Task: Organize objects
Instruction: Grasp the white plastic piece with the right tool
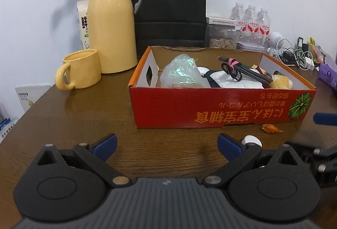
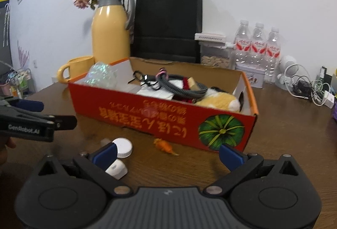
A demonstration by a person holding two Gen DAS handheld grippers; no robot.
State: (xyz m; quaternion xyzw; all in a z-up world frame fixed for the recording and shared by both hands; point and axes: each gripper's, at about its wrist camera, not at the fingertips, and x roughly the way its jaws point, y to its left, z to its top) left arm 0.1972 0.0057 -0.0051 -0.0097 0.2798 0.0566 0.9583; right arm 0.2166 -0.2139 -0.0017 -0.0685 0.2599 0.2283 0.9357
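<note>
Both hand-held grippers, left (image 1: 166, 145) and right (image 2: 167, 154), are spread apart and hold nothing. The white cap (image 2: 122, 147) (lying flat on the surface (image 2: 294, 123)) could slide away if one finger pushes it first.

Both grippers same build: left gripper (image 1: 166, 145) and right gripper (image 2: 167, 155) each have a ribbed grey centre body, two round matte-black hubs, black linkage arms with silver pivot screws, blue finger pads (image 1: 105, 143). Triangular cut-outs in the black shoulders. Left unit's side shows white "GenRobot.AI" lettering (right wrist view).
</note>
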